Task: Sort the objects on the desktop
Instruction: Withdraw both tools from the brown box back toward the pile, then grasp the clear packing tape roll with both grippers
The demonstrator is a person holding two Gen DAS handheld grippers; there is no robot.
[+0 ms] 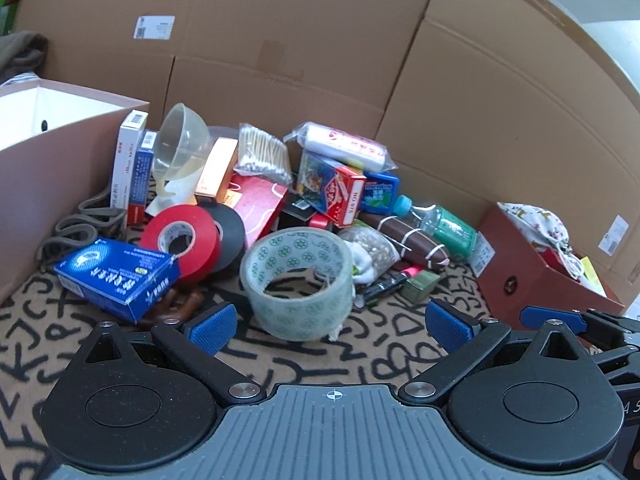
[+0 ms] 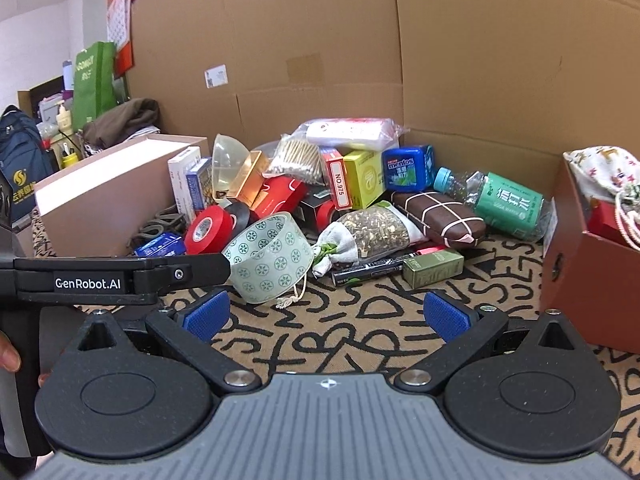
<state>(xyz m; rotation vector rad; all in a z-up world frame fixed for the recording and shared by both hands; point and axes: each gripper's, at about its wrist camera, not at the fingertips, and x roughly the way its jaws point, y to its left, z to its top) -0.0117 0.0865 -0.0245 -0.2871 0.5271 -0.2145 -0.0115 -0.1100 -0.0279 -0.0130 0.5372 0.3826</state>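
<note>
Desktop objects sit heaped on the patterned cloth point(image 1: 360, 364) between the pink box point(image 1: 60, 160) and the red-brown box point(image 2: 580, 280), with the clear patterned tape roll point(image 1: 298, 284) lying nearest, just ahead of the left gripper point(image 1: 332, 324). Left gripper's fingers spread wide, holding nothing. Right gripper point(image 2: 326, 314) hovers over bare cloth, fingers wide and empty too.

Matt brown corrugated cardboard wall point(image 1: 304, 40) behind; woven, slightly fuzzy patterned cloth point(image 2: 360, 332) over the tabletop. Glossy translucent plastic on the packing tape roll point(image 1: 298, 280) and funnel point(image 1: 180, 140), smooth shiny vinyl on the red tape point(image 1: 180, 240) and black tape point(image 1: 230, 236), crinkled clear plastic on the bottle point(image 2: 496, 200). Ribbed blue rubber on the fingers point(image 2: 206, 316), matt black plastic and bright metal screws around them.
</note>
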